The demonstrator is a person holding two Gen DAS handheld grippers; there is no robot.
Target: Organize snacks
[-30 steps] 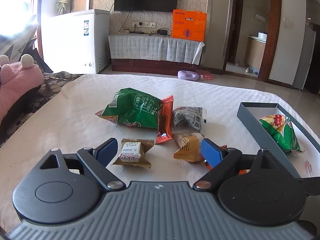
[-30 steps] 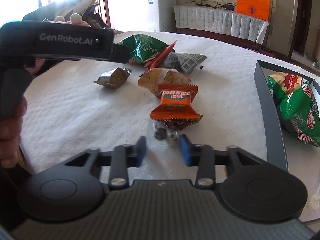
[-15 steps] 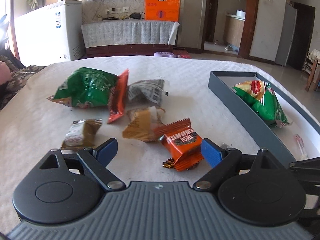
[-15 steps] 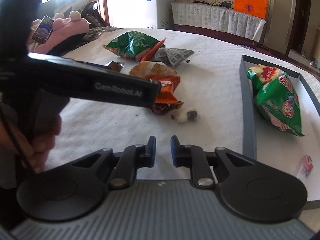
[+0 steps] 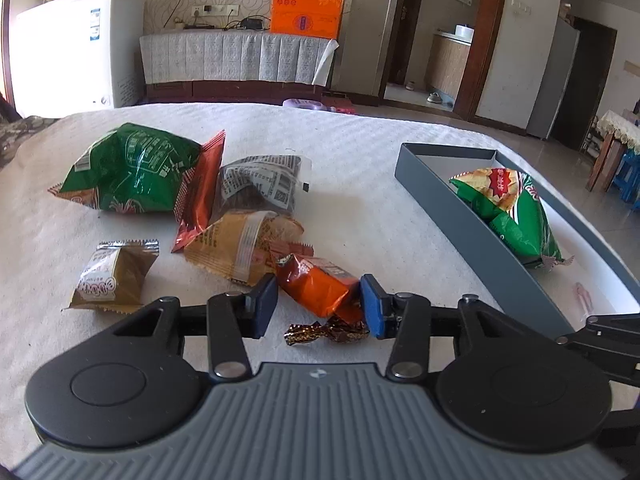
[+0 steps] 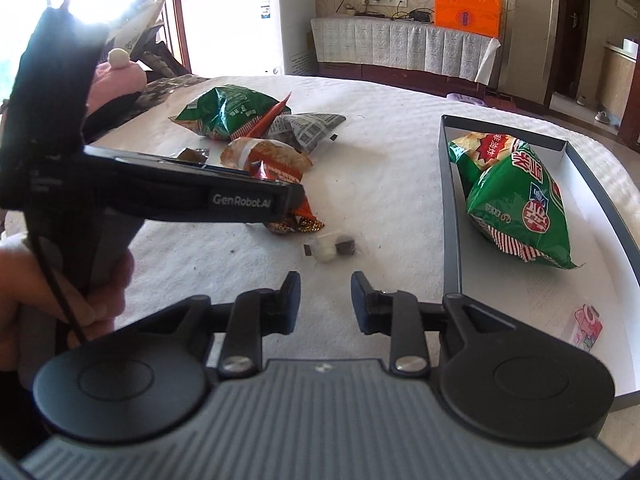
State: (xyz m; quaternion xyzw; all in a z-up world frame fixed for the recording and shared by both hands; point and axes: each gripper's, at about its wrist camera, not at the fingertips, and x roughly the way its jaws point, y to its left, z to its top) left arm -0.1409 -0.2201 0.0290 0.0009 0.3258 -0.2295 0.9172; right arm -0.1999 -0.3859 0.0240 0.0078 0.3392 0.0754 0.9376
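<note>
Closing your left gripper (image 5: 318,306) from wide apart, you now have its jaws clamped on the orange snack packet (image 5: 316,286) on the desk (image 5: 360,152), ready for the grey tray (image 5: 472,236), while your right gripper (image 6: 325,300) jaws open, empty.

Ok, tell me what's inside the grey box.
Inside the grey box lies one green snack bag and, nearer the camera, a small pink wrapped sweet on the white floor. Whatever lies under the bag is covered.
</note>
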